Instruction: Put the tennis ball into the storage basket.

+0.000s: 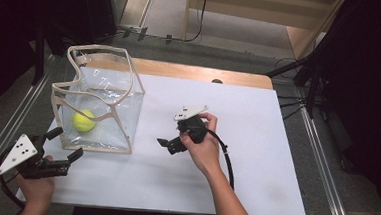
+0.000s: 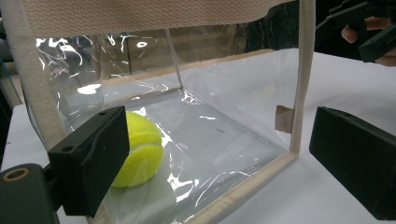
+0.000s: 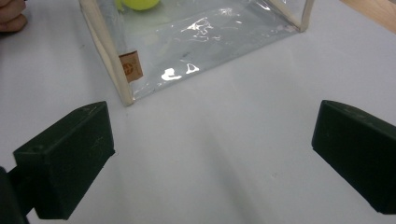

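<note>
jaws apart on both: left gripper [image 1: 65, 144] near clear bag [image 1: 108, 127] at table's left, right gripper [image 1: 166, 145] just right of it. we judge bag light, floppy, slippery; we'd pinch webbing rim [image 2: 306, 74]. tennis ball [image 1: 84, 120] inside.

The bench [image 1: 255, 156] was a wooden top almost wholly covered by a white sheet [image 1: 183, 187], with a strip of bare wood showing along its far edge. A clear plastic bag [image 1: 113, 110] with cream fabric trim stood upright and open on the sheet near the bench's left end, its base flat on the white surface. A small dark round spot [image 1: 217, 81] sat on the bare wood strip at the far edge, too small to identify.
</note>
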